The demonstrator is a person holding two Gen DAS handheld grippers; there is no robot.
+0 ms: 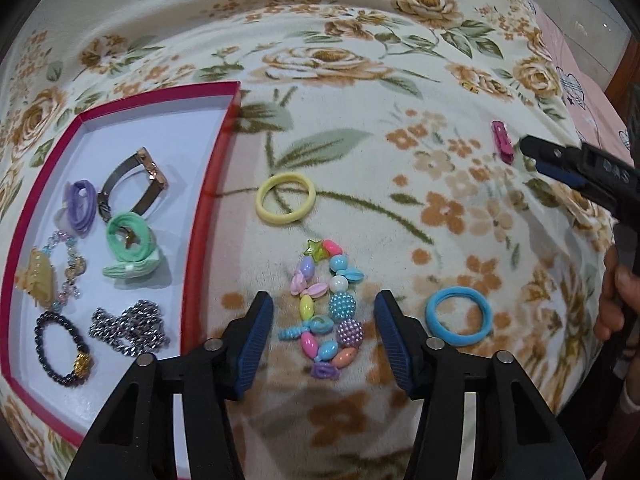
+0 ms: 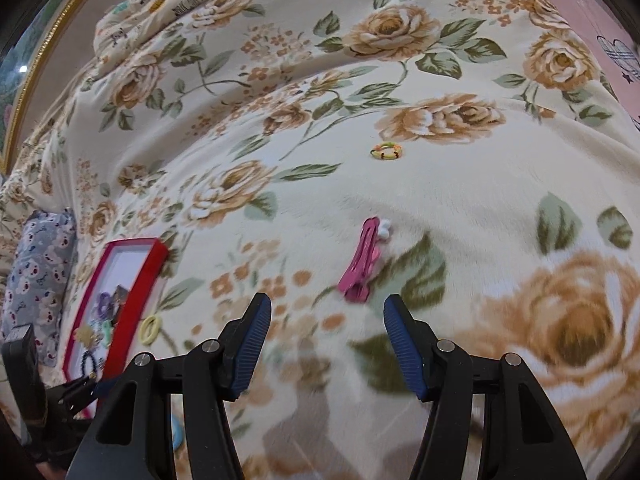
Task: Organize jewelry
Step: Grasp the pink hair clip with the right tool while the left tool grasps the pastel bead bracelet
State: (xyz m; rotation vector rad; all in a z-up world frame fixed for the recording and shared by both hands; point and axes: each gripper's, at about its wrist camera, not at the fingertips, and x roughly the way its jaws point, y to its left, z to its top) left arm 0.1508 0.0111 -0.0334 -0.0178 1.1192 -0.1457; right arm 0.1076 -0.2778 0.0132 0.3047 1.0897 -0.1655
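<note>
A red-rimmed box [image 1: 208, 168] with a white floor lies at the left and holds several pieces of jewelry and hair ties. A pastel bead bracelet [image 1: 326, 306] lies on the floral blanket between the fingers of my open left gripper [image 1: 324, 316]. A yellow hair ring [image 1: 286, 197] lies beyond it and a blue hair ring [image 1: 459, 316] to its right. A pink hair clip [image 2: 362, 266] lies just ahead of my open, empty right gripper [image 2: 326, 316]. The clip also shows in the left wrist view [image 1: 503, 141], next to the right gripper [image 1: 532, 156].
A small multicoloured hair tie [image 2: 387, 151] lies farther back on the blanket. The box also shows in the right wrist view [image 2: 136, 280], with the yellow ring [image 2: 151, 330] beside it. A patterned pillow [image 2: 36, 272] lies at the left. A pink sheet [image 1: 592, 92] borders the blanket at the right.
</note>
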